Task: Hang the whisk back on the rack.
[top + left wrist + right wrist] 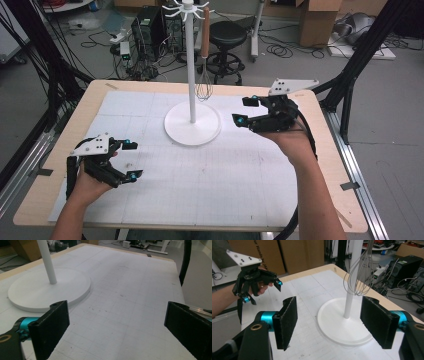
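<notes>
1. nearest the person, the left gripper hovered over the white gridded mat at the table's left front, its jaws spread wide with nothing between them; in the left gripper view the far ends of both jaws were cut off by the frame.
2. farther forward on the right, the right gripper was also held open and empty, pointing toward the stand; its grey plate hid part of the body.
3. in the middle stood a white stand on a round base; its top hooks were partly cropped.
4. a wire whisk with a brown handle hung from the stand, beside the pole, clear of the base.
5. beyond the wooden table, the floor clutter of cables and boxes was hard to make out.
</notes>
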Available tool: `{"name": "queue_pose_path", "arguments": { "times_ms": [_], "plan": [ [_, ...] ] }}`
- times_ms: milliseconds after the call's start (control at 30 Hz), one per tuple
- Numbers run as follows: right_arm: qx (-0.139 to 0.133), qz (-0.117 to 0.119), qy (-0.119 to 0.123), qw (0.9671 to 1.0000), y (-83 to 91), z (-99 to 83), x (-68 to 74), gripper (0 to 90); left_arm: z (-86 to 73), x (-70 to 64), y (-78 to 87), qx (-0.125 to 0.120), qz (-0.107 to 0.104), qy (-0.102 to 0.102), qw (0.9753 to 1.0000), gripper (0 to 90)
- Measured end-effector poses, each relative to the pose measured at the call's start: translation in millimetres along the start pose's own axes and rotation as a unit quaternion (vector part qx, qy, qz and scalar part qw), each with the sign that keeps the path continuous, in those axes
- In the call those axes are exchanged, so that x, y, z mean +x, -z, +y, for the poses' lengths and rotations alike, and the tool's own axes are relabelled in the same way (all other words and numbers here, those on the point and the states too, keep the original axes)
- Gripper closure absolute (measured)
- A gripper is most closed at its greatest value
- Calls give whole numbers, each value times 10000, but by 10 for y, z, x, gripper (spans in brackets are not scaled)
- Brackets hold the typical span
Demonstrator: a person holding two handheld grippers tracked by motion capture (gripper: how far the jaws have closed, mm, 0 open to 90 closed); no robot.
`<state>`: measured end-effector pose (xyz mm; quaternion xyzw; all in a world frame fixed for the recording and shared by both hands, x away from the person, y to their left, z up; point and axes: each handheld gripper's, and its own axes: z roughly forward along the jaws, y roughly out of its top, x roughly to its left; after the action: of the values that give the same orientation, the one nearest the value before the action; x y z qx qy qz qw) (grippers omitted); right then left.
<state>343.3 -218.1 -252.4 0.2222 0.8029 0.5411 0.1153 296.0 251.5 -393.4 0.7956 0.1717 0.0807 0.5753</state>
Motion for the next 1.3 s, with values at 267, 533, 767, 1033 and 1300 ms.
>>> {"name": "queue_pose_path", "arguments": {
  "times_ms": [267, 533, 767, 1033, 1300],
  "plan": [
    [-25, -68, -102, 9999, 43, -332, 17, 250, -3, -10, -15, 16, -17, 5, 10000, 66],
    [-166, -267, -261, 9992, 131, -658, 30, 232, -12, -4, -22, 1, -38, 23, 10000, 66],
    [-235, -432, -402, 9980, 168, -949, 60, 208, -21, -1, -39, -29, -70, 58, 10000, 66],
    [-207, -619, -561, 9963, 169, -1315, 87, 193, -26, 1, -36, -38, -84, 63, 9999, 66],
    [-72, -668, -557, 9962, 129, -1488, 167, 181, -26, -2, -77, -38, -132, 51, 9999, 66]
  ]
}}
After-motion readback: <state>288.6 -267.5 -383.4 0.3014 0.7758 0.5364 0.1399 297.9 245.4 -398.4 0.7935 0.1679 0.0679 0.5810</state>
